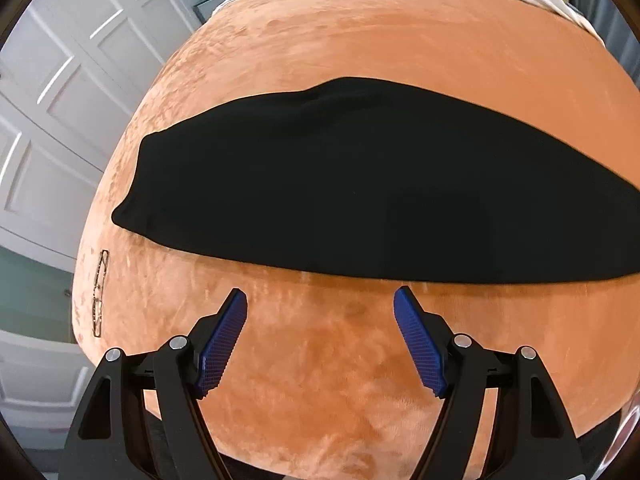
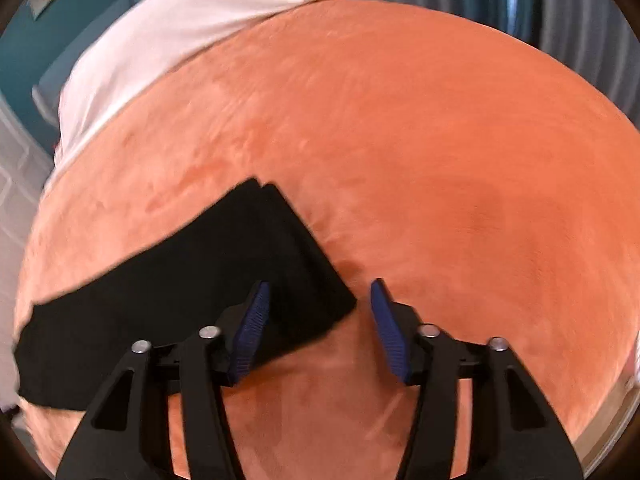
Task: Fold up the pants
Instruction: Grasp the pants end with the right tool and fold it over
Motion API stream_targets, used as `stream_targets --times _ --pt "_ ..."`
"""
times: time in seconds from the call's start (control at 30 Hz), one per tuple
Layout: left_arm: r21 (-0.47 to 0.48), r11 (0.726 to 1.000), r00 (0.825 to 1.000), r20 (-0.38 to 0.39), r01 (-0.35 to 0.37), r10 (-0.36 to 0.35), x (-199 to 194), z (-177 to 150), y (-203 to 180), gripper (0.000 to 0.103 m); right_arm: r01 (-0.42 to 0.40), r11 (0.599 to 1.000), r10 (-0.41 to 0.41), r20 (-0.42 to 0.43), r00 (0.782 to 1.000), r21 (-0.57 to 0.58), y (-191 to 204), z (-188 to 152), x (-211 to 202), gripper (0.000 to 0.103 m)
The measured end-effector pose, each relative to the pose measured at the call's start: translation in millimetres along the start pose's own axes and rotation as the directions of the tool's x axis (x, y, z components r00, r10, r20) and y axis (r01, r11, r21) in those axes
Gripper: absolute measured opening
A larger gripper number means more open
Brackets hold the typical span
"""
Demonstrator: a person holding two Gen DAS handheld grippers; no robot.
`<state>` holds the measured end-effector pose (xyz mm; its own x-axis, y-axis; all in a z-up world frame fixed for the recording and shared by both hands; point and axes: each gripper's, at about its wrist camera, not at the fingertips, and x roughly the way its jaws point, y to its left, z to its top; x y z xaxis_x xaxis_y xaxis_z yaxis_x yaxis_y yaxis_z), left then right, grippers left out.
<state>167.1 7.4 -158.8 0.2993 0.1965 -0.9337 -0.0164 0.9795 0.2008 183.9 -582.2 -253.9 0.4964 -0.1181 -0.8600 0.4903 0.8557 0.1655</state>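
Note:
Black pants [image 1: 360, 192] lie flat as a long folded strip across an orange plush blanket [image 1: 360, 40]. My left gripper [image 1: 320, 300] is open and empty, hovering just in front of the pants' near edge. In the right wrist view the pants [image 2: 180, 280] run from the lower left to a squared end with layered edges near the middle. My right gripper [image 2: 320, 292] is open and empty, above that end's near corner; its left finger [image 2: 252, 328] overlaps the cloth in view.
A white sheet [image 2: 152, 48] covers the far end of the bed. White panelled doors [image 1: 60, 80] stand to the left. Grey curtains [image 2: 580, 8] hang at the far right. The orange blanket [image 2: 440, 140] stretches wide to the right of the pants.

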Motion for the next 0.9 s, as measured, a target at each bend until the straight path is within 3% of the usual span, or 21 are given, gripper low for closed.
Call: stream_targets --times 0.1,0.17,0.23,0.37,0.47,0.53,0.63,0.7,0.77,0.9 --pt "0.006 1.0 1.0 0.0 -0.005 0.005 -2.6 -2.3 1.0 0.073 0.076 0.995 -0.071 0.074 0.995 -0.066 11.5 -1.7 -18.0 0.039" --pt "0.005 1.0 1.0 -0.001 -0.011 0.011 -3.0 -3.1 3.0 0.073 0.053 0.998 -0.048 0.125 0.991 -0.035 8.3 -4.3 -31.1 0.039" --pt "0.001 1.0 1.0 -0.01 -0.008 0.008 -1.1 -3.9 5.7 0.073 -0.025 1.0 0.025 0.099 0.995 -0.004 2.6 -3.9 -29.7 0.039" --pt "-0.014 1.0 1.0 -0.026 -0.001 0.001 2.7 -6.6 6.5 0.073 -0.06 0.998 0.059 0.033 0.998 0.006 -3.1 -4.2 -8.5 0.039" --pt "-0.014 1.0 1.0 -0.026 0.001 -0.002 2.6 -9.8 5.7 0.073 -0.075 0.997 0.075 0.012 0.997 0.013 -5.6 -6.4 -2.0 0.015" --pt "-0.008 1.0 0.999 -0.032 -0.005 0.005 4.4 -10.4 5.4 0.073 -0.066 0.998 0.066 0.013 0.998 0.001 -0.8 -3.2 -4.7 0.011" --pt "-0.01 1.0 0.999 -0.034 -0.013 0.012 4.5 -9.6 6.8 0.073 -0.028 0.999 0.031 0.102 0.994 -0.029 2.3 7.8 -29.9 0.008" --pt "-0.019 1.0 1.0 -0.028 -0.015 0.015 3.9 -9.1 9.1 0.073 0.024 0.998 -0.019 0.095 0.995 -0.052 -2.6 10.8 -17.0 0.008" --pt "-0.028 1.0 0.999 -0.033 -0.012 0.011 5.3 -9.2 8.2 0.073 0.027 0.999 -0.028 -0.014 1.0 -0.042 -11.5 5.3 19.7 0.009" --pt "-0.035 0.999 1.0 -0.031 -0.003 0.002 2.7 -12.7 9.3 0.073 -0.024 0.999 0.022 0.066 0.998 0.025 -13.6 8.6 -8.2 0.025"
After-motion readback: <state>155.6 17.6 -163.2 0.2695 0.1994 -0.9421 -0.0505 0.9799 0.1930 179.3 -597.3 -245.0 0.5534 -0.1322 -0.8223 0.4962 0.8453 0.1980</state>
